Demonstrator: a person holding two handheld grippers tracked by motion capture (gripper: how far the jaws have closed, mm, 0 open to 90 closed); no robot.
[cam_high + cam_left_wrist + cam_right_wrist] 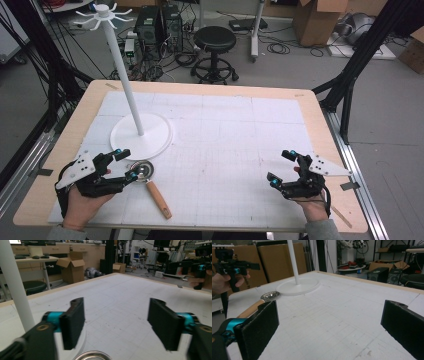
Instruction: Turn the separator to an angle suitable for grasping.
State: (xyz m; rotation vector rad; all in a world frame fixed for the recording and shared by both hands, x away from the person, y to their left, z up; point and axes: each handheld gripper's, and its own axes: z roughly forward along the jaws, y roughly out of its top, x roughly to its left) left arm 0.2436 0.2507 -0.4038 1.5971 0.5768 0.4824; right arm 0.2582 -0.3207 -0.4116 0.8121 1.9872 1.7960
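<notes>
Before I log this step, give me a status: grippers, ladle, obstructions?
Left gripper open, at the ladle bowl. Right gripper open, holding nothing. Ladle flat on the table beside the stand. Nothing in the way.

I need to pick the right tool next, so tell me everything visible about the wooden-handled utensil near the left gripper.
The utensil has a shiny round metal head and a light wooden handle. It lies flat on the white mat, head close by the stand's round base, handle angled toward the person. The left gripper hovers open just over its head; contact cannot be judged.
</notes>
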